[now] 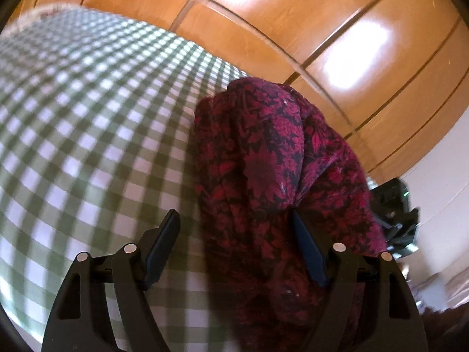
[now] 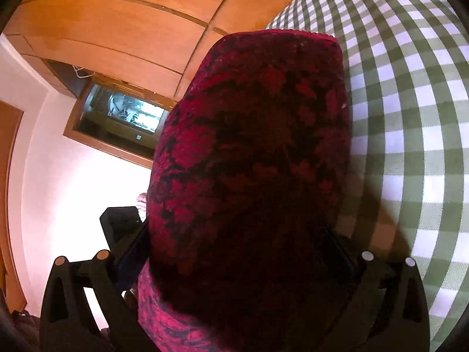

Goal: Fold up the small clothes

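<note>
Red floral garment (image 1: 263,158) bunched in heap on green-check cloth (image 1: 88,117), at cloth's edge nearest wood cabinets (image 1: 322,29).

Left gripper (image 1: 234,228): jaws apart, garment fold between them, pads not visibly pressing, so not gripping.

Right gripper (image 2: 234,252): jaws spread wide, fabric draped over and between; pads hidden, so grip not confirmed.

Risk: closing on bunched layers would catch several plies, giving crooked fold. Heap near cloth edge may slide off if tugged.

Surroundings: dark object (image 1: 395,205) beyond garment; fabric blocks right view.
</note>
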The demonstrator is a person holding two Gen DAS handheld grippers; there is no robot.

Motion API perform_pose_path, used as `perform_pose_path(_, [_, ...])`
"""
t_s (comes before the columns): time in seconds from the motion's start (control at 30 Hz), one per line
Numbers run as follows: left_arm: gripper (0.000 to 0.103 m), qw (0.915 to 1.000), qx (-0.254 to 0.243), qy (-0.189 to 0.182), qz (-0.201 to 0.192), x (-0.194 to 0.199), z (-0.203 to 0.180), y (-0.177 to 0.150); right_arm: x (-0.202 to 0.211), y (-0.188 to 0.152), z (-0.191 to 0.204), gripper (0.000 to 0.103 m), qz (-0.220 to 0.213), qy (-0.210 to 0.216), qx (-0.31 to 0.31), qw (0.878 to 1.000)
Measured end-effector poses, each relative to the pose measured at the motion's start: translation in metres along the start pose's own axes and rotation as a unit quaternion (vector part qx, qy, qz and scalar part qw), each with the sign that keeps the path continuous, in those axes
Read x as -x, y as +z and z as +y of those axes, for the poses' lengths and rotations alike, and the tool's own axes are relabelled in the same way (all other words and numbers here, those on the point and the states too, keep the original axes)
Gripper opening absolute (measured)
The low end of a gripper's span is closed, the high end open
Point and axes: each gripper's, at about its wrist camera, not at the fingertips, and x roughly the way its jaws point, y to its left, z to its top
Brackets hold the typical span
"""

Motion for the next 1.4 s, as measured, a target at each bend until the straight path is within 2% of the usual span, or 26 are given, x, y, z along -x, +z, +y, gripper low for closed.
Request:
perform_pose_path(0.07, [0.066, 0.9994, 0.011, -0.032, -0.003, 0.001, -0.007, -0.004, 0.006, -0.002, 0.009, 0.086, -0.010, -0.002, 0.011, 1.000])
perform_pose_path(0.1, [0.066, 0.9995, 0.002, -0.032, -0.006, 0.000, -0.015, -0.005, 0.013, -0.005, 0.014, 0.082, -0.015, -0.001, 0.019, 1.000])
perform_pose_path(0.17, [0.066, 0.9993, -0.027, -0.024, -0.008, -0.003, -0.034, -0.007, 0.023, -0.007, 0.025, 0.079, -0.026, -0.003, 0.035, 0.999])
perform_pose_path(0.27, [0.066, 0.9981, -0.028, -0.055, 0.005, -0.012, -0.052, -0.004, 0.053, -0.012, 0.032, 0.077, -0.058, -0.009, 0.052, 0.997])
perform_pose_path(0.37, [0.066, 0.9944, -0.064, -0.079, 0.027, -0.034, -0.091, 0.000, 0.096, -0.018, 0.033, 0.076, -0.096, -0.024, 0.056, 0.994])
perform_pose_path(0.5, [0.066, 0.9847, -0.116, -0.114, 0.063, -0.083, -0.159, 0.010, 0.175, -0.024, 0.017, 0.076, -0.177, -0.059, 0.041, 0.982])
perform_pose_path(0.67, [0.066, 0.9652, -0.197, -0.135, 0.106, -0.155, -0.266, 0.013, 0.268, -0.032, -0.014, 0.076, -0.259, -0.123, 0.011, 0.958])
perform_pose_path(0.77, [0.065, 0.9493, -0.255, -0.123, 0.136, -0.195, -0.317, 0.001, 0.298, -0.038, -0.040, 0.076, -0.277, -0.180, -0.018, 0.944])
perform_pose_path(0.8, [0.065, 0.9430, -0.280, -0.098, 0.152, -0.213, -0.333, -0.008, 0.305, -0.040, -0.053, 0.076, -0.279, -0.202, -0.033, 0.938])
perform_pose_path(0.87, [0.065, 0.9354, -0.315, -0.037, 0.156, -0.236, -0.348, -0.021, 0.310, -0.046, -0.072, 0.076, -0.275, -0.226, -0.059, 0.933])
perform_pose_path(0.9, [0.069, 0.9322, -0.324, -0.027, 0.159, -0.245, -0.352, -0.028, 0.308, -0.050, -0.080, 0.079, -0.274, -0.240, -0.069, 0.929])
perform_pose_path(0.93, [0.073, 0.9338, -0.321, -0.020, 0.156, -0.248, -0.353, -0.031, 0.308, -0.052, -0.082, 0.082, -0.278, -0.254, -0.074, 0.923])
perform_pose_path(0.97, [0.077, 0.9355, -0.318, -0.018, 0.154, -0.248, -0.352, -0.030, 0.311, -0.056, -0.080, 0.089, -0.285, -0.269, -0.077, 0.917])
perform_pose_path(1.07, [0.077, 0.9409, -0.310, -0.008, 0.137, -0.241, -0.351, -0.035, 0.320, -0.062, -0.060, 0.091, -0.292, -0.309, -0.067, 0.903])
perform_pose_path(1.13, [0.076, 0.9388, -0.327, 0.016, 0.108, -0.229, -0.351, -0.046, 0.326, -0.063, -0.037, 0.086, -0.302, -0.354, -0.037, 0.884])
perform_pose_path(1.2, [0.070, 0.9396, -0.328, 0.025, 0.095, -0.220, -0.348, -0.059, 0.329, -0.058, -0.016, 0.066, -0.313, -0.378, -0.007, 0.871])
perform_pose_path(1.3, [0.070, 0.9437, -0.318, 0.045, 0.078, -0.204, -0.338, -0.065, 0.320, -0.037, 0.010, 0.054, -0.314, -0.387, 0.032, 0.866])
perform_pose_path(1.4, [0.070, 0.9465, -0.308, 0.063, 0.071, -0.183, -0.319, -0.065, 0.290, -0.010, 0.006, 0.048, -0.273, -0.412, 0.042, 0.868])
